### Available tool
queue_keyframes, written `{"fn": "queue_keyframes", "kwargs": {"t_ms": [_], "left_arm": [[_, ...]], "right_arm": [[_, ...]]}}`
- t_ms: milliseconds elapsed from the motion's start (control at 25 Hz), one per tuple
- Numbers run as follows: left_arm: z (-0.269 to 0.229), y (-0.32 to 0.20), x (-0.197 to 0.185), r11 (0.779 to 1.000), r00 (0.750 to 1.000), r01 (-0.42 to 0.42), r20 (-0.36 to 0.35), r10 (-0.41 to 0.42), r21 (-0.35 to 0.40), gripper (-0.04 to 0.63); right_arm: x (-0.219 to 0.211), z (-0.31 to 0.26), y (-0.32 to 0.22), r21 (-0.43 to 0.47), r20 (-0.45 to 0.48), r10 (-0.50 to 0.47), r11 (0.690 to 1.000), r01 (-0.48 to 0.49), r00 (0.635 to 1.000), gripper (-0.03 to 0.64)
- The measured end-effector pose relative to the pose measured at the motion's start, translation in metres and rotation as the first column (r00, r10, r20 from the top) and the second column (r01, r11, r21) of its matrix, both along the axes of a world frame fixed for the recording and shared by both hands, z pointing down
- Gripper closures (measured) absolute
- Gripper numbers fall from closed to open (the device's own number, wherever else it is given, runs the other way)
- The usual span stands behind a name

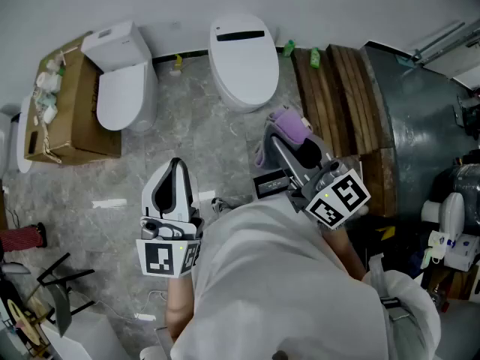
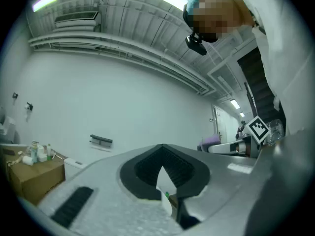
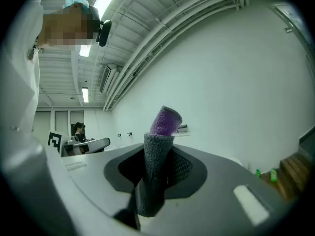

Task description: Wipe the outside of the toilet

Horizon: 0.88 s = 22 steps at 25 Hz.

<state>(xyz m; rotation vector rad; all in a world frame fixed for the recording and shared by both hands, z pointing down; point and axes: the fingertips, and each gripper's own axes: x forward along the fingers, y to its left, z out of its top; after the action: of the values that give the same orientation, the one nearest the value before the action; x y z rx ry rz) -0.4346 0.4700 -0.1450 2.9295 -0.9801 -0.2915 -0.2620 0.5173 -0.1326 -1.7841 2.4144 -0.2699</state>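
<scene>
Head view | right hand-held gripper point(image 1: 280, 148) grips cloth point(image 1: 291, 124) | left hand-held gripper point(image 1: 176, 165) closed | box point(image 1: 75, 115) holds bottles point(image 1: 47, 90)

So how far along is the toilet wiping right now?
Done: the cloth is picked up, clamped in the right gripper. In hand: no wiping; the cloth is held in the air, touching neither the flat-lidded toilet nor the toilet with a tank. The left gripper is shut and empty. Left: all the wiping.
</scene>
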Motion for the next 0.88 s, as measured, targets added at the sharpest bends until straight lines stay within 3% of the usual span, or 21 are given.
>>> {"fn": "queue_keyframes", "kwargs": {"t_ms": [240,680,880], "left_arm": [[0.007,0.032,0.057,0.999,1.000,-0.025,0.018,0.025,-0.028,0.591],[0.009,0.115,0.243,0.991,0.991,-0.130,-0.022,0.129,-0.028,0.589],[0.015,0.146,0.314,0.979,0.980,-0.200,0.007,0.200,-0.030,0.589]], "right_arm": [[0.057,0.003,0.044,-0.011,0.023,0.038,0.999,-0.038,0.999,0.522],[0.234,0.011,0.139,-0.028,0.027,0.084,0.996,-0.083,0.996,0.522],[0.290,0.012,0.170,-0.026,0.004,0.109,0.994,-0.109,0.994,0.522]]}}
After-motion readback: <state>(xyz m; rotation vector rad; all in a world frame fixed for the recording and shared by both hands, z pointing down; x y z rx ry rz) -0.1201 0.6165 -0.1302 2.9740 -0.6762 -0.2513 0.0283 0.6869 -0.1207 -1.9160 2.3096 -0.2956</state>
